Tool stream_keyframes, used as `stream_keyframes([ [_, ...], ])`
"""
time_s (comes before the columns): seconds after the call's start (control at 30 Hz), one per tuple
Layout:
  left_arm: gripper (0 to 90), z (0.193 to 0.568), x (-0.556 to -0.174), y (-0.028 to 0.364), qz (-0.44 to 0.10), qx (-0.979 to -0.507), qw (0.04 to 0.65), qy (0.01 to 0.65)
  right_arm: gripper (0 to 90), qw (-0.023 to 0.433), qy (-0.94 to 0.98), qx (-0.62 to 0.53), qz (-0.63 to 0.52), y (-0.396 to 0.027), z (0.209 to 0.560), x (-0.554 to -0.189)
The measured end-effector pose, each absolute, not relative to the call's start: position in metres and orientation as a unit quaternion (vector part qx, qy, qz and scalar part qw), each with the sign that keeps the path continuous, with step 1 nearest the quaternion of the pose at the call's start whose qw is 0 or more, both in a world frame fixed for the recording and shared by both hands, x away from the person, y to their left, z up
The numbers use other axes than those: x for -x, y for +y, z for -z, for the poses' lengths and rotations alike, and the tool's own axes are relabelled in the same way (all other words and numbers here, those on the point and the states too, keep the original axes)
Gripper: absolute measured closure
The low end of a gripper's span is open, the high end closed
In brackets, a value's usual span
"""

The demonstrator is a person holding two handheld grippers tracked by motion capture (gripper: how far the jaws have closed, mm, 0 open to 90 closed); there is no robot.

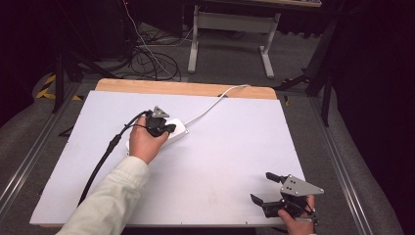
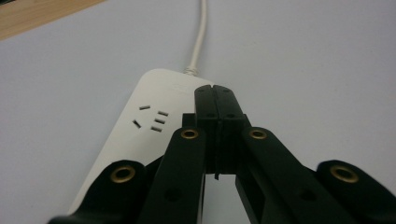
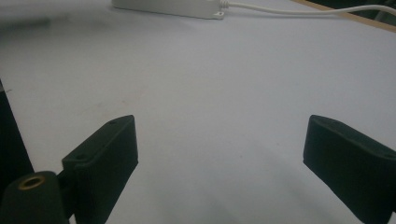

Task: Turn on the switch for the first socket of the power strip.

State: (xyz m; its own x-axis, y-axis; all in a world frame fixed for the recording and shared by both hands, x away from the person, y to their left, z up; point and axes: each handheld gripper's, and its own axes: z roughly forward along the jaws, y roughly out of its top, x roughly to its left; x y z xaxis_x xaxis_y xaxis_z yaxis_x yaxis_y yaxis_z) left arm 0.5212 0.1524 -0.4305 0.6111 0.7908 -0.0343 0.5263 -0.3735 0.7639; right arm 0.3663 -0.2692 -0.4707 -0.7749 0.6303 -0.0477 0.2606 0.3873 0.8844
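Observation:
A white power strip (image 1: 180,131) lies on the white table top (image 1: 230,147), and its white cord (image 1: 210,105) runs off toward the far edge. My left gripper (image 1: 169,129) hangs just above the strip, jaws shut with nothing between them. In the left gripper view the closed tips (image 2: 216,93) sit over the cord end of the strip (image 2: 149,116), beside a socket face (image 2: 152,120). My right gripper (image 1: 264,188) rests near the front right corner with its jaws wide open and empty. The right gripper view has the same gripper (image 3: 219,140) facing the distant strip (image 3: 173,7).
A thick black cable (image 1: 100,164) trails from the left gripper to the table's front left. A wooden strip (image 1: 186,88) borders the far edge. Beyond it are loose floor cables (image 1: 151,61) and white desk legs (image 1: 266,54). Metal rails (image 1: 342,161) flank the table.

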Motion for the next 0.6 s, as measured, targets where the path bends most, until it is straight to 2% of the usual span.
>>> stream_keyframes([
  [0.2,90.0,0.412,-0.512,0.157,-0.170,-0.801,0.410,0.401,11.0,0.191,0.812,-0.272,-0.480,-0.267,0.471,-0.369],
  [0.6,89.4,0.399,-0.501,0.158,-0.164,-0.799,0.434,0.383,11.0,0.190,0.812,-0.271,-0.481,-0.267,0.471,-0.371],
])
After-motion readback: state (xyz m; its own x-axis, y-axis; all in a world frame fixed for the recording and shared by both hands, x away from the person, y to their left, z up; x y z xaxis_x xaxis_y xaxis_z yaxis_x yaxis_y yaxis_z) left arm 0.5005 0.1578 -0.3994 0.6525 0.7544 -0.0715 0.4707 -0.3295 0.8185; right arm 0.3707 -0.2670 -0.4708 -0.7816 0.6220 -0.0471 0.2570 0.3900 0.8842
